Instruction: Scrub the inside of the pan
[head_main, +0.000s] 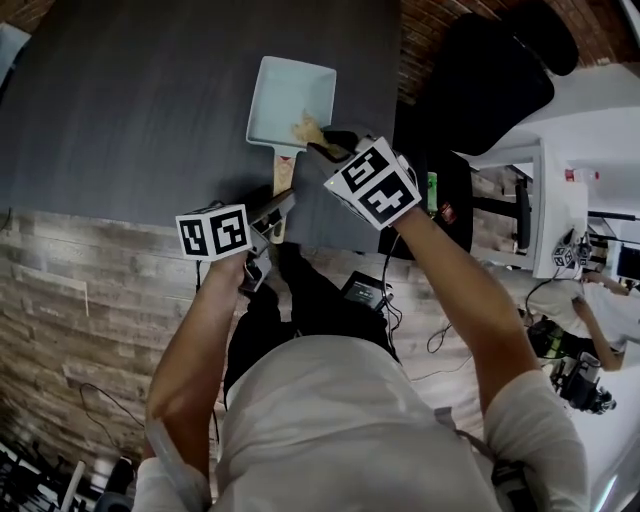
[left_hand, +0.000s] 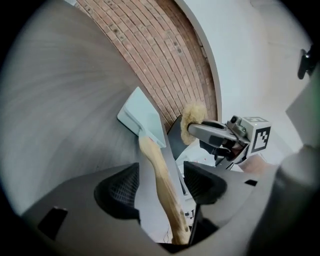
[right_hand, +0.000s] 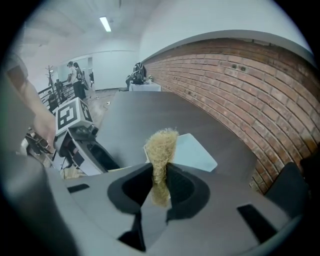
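Pan lies flat on the dark table, with its wooden handle running back toward the person. Left gripper straddles the handle end, fingers apart; the left gripper view shows gaps on both sides. Right gripper is nearer the bowl, at its near rim, fingers clamped on a fibre scrubber. Only the right gripper view shows that grip. Can't tell whether the scrubber touches the pan.
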